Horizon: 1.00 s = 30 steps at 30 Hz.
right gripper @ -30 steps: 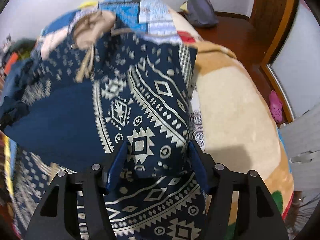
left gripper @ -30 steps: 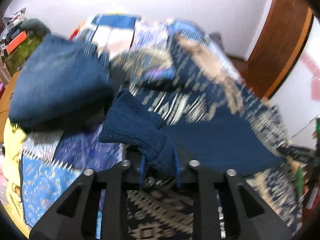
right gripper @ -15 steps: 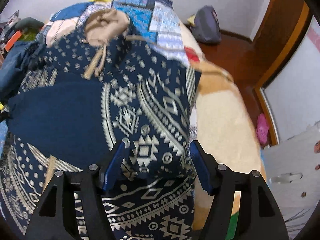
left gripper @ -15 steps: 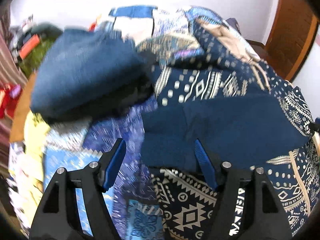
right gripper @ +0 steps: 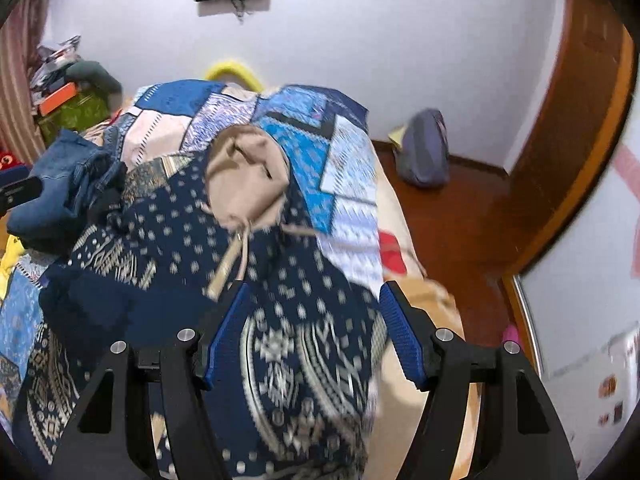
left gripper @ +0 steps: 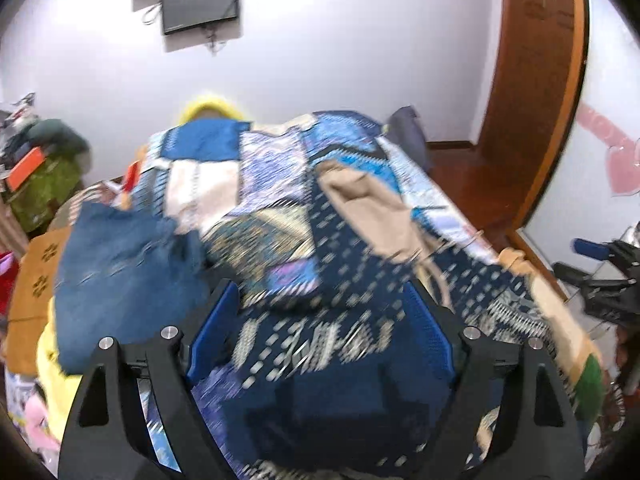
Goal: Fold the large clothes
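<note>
Hoodie (right gripper: pixel 288 344), navy with a pale geometric print, lies spread on the bed (right gripper: pixel 424 360), its tan-lined hood (right gripper: pixel 244 176) turned up toward the far wall and a drawstring (right gripper: pixel 228 264) trailing down from it. The left gripper (left gripper: pixel 322 328) hangs over the hoodie's plain navy part; its jaws are opening, both blue pads clear of the cloth, nothing grasped. The right gripper (right gripper: pixel 316 332) hangs above the patterned side near the bed's edge, fingers (right gripper: pixel 400 336) spread apart and released, the fabric lying loose below them. A patchwork quilt (right gripper: pixel 320 140) covers the bed beneath the hoodie. Jeans (left gripper: pixel 120 272) sit bunched just beside the hoodie, on the left. A grey backpack (right gripper: pixel 424 152) leans on the floor by the wall, well apart from the bed.
</note>
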Motion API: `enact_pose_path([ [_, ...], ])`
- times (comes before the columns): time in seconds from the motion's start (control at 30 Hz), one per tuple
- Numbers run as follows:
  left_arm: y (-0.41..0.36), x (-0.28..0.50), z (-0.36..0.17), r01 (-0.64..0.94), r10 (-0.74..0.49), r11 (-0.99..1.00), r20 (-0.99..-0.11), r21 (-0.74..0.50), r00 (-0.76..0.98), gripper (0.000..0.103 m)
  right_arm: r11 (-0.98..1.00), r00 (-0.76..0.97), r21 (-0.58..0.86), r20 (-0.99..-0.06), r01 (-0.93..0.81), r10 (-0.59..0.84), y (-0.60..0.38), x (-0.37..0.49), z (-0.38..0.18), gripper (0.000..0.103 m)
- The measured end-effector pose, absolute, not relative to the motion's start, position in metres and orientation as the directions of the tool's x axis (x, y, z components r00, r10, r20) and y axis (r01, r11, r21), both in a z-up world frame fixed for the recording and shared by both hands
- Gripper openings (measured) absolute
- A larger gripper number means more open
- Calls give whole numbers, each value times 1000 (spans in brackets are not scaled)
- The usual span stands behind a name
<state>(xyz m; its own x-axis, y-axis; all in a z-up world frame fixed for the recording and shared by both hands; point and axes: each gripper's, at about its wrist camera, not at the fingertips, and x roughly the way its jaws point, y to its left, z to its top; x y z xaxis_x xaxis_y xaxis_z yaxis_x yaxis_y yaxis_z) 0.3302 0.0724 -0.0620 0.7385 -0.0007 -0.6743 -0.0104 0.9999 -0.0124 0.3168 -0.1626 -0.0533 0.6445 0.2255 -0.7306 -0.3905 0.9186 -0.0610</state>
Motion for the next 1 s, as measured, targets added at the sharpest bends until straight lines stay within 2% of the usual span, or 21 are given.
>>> enact_pose_path([
  [0.17, 62, 379, -78, -14, 11, 1000, -692, 2, 722, 83, 920, 609, -24, -757, -390, 238, -142, 362, -66, 65],
  [0.47, 64, 460, -144, -66, 11, 997, -792, -36, 611, 83, 946, 432, 109, -869, -306, 240, -108, 456, -146, 64],
  [0.67, 54, 499, -192, -72, 14, 997, -843, -30, 538, 83, 945, 371, 231, -877, -234, 306, -97, 493, -175, 64],
  [0.73, 56, 507, -204, -93, 7, 995, -855, -48, 519, 77, 949, 367, 215, -884, -231, 290, -94, 500, -181, 64],
  [0.77, 58, 510, -208, -97, -5, 993, -859, -64, 511, 72, 957, 373, 185, -891, -224, 260, -92, 503, -185, 59],
  [0.8, 58, 509, -209, -94, -13, 993, -854, -73, 520, 69, 970, 386, 120, -901, -214, 196, -91, 507, -191, 47],
  [0.83, 57, 508, -209, -68, -32, 994, -839, -82, 544, 65, 975, 388, 73, -909, -210, 152, -89, 509, -196, 41],
  [0.87, 53, 505, -208, -31, -50, 996, -827, -81, 560, 49, 975, 388, 54, -912, -216, 136, -89, 511, -201, 34],
  [0.9, 48, 503, -208, -9, -52, 998, -825, -69, 563, 27, 970, 387, 73, -908, -231, 161, -90, 510, -203, 24],
  [0.97, 40, 499, -206, 35, -64, 998, -827, -54, 558, 9, 964, 383, 99, -904, -246, 190, -90, 508, -201, 9],
  [1.0, 38, 499, -204, 37, -54, 999, -827, -39, 559, 8, 966, 398, 81, -900, -245, 176, -90, 503, -195, 9],
])
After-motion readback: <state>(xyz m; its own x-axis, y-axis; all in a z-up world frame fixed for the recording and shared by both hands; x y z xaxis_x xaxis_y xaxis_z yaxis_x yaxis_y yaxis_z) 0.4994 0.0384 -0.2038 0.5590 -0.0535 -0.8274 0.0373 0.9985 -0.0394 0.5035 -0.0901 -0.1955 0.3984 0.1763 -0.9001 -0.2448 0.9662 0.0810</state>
